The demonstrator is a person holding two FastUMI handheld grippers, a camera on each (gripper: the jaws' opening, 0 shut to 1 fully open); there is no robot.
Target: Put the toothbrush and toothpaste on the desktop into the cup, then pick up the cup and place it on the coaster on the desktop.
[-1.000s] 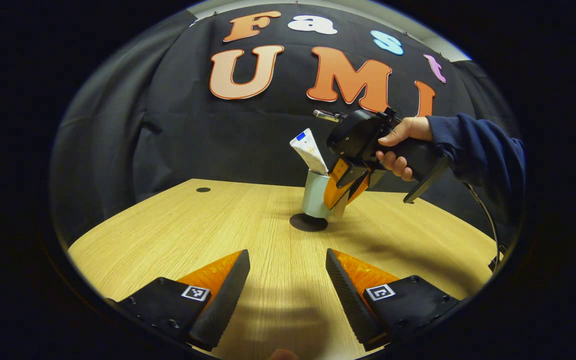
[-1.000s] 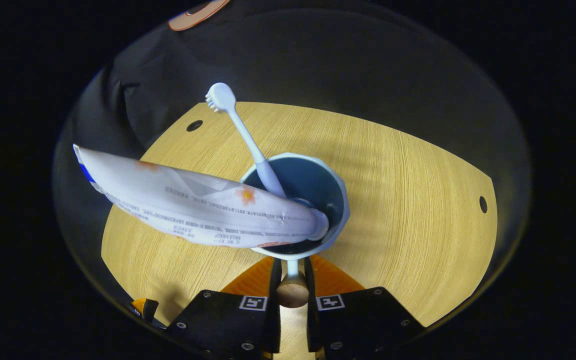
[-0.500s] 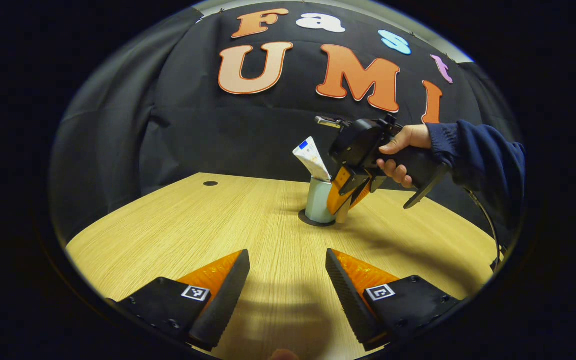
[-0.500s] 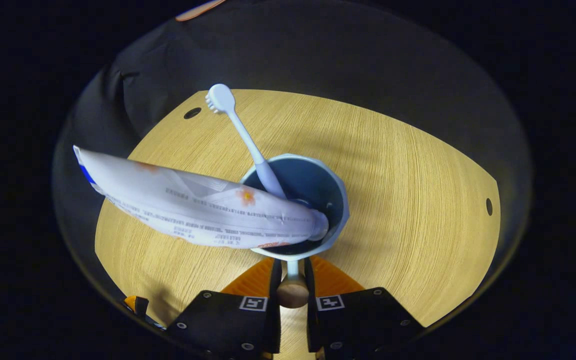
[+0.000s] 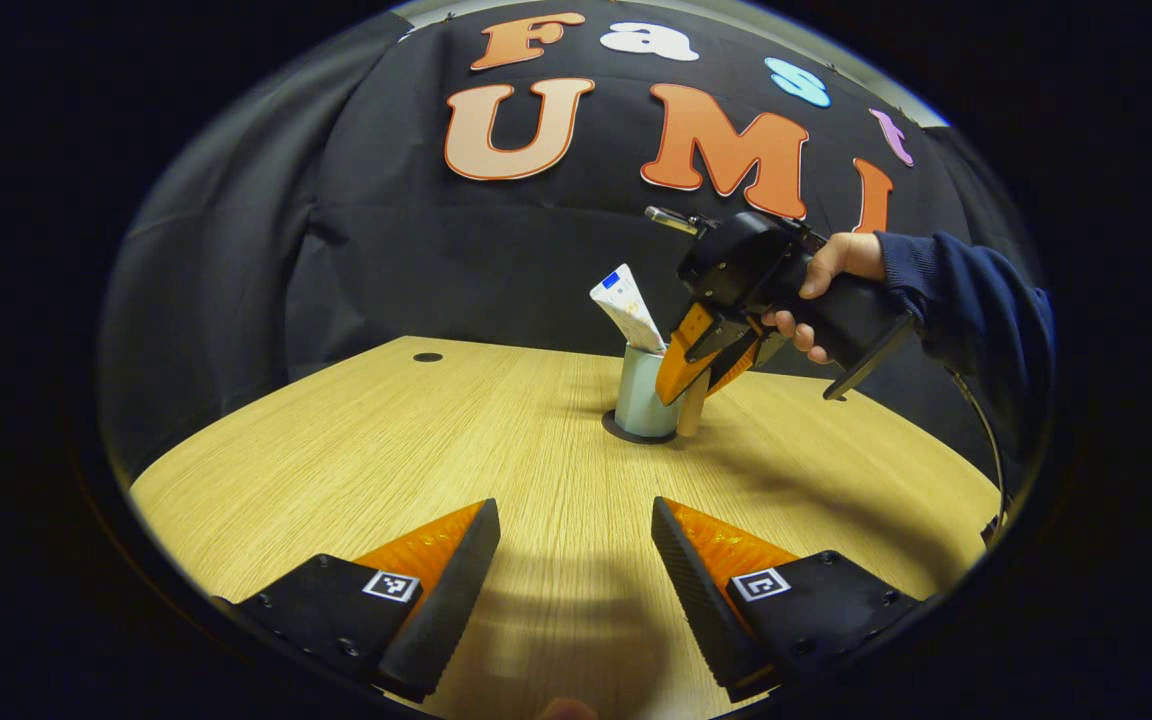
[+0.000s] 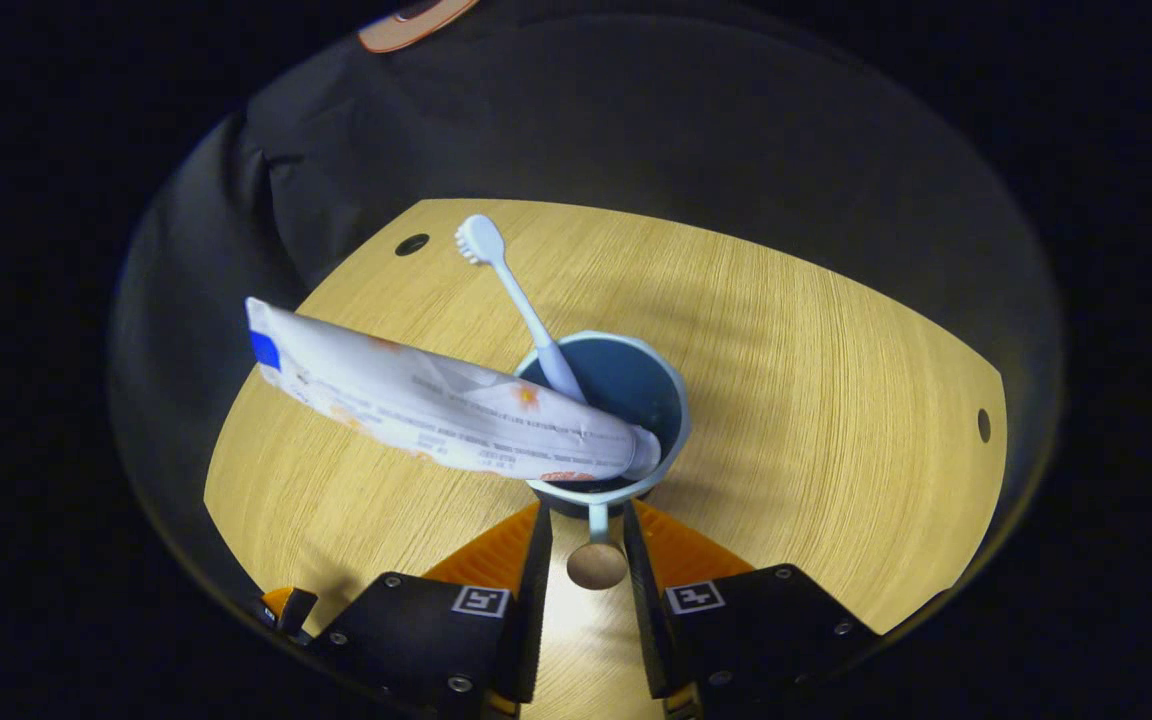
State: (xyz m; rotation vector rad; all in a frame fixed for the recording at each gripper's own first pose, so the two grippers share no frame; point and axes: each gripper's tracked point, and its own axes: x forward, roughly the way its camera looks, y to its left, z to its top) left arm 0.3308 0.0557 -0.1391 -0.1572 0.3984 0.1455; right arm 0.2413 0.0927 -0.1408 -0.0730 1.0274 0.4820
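Cup [image 5: 642,391] is standing upright on the dark round coaster [image 5: 620,435], far out on the wooden desktop [image 5: 416,450] in the left gripper view. Seen from above in the right gripper view, the cup [image 6: 658,375] is showing a pale blue rim around a dark blue inside. Toothpaste [image 6: 436,405] is leaning out over that rim with its cap end down in the cup and its flat crimped end sticking out to the side. Toothbrush [image 6: 521,303] is standing in the cup beside it, its handle slanting away and its bristle head [image 6: 480,240] at the far tip. In the left gripper view the toothpaste [image 5: 625,308] is poking up out of the cup's mouth.

The cup's handle, a thin stem ending in a round wooden knob [image 6: 596,566], is sitting between the fingers of the right gripper [image 6: 581,545]. The fingers are spread slightly to either side of the knob with a thin gap on each side, so the grip is released. In the left gripper view this right gripper [image 5: 693,375] is tilting down at the cup's side, held by a hand [image 5: 821,290] in a dark blue sleeve [image 5: 976,305].

The left gripper [image 5: 576,560] is hovering low over the near desktop, well apart from the cup, its fingers spread wide and holding nothing.
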